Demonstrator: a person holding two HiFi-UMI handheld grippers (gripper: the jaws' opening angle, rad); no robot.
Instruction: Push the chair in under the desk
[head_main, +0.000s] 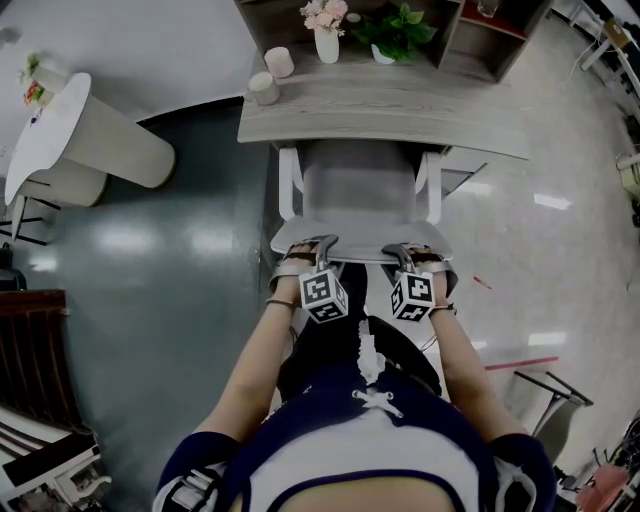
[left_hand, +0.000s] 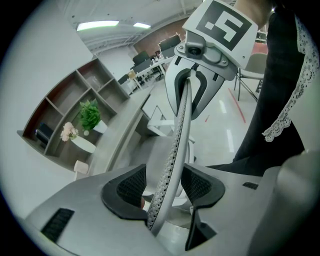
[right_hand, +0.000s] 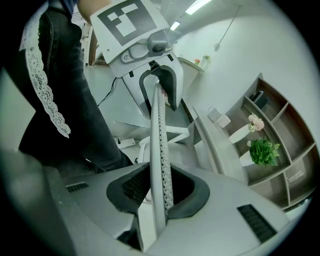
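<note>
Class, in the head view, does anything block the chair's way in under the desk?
Nothing visible does. The chair is already partly beneath the desk, the left claw and right claw straddle its backrest's top edge, and the floor underneath is hidden.

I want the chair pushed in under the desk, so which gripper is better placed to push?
Right, slightly: the right gripper looks closed on the top edge of the chair backrest, while the jaws of the left gripper stand apart around it.
</note>
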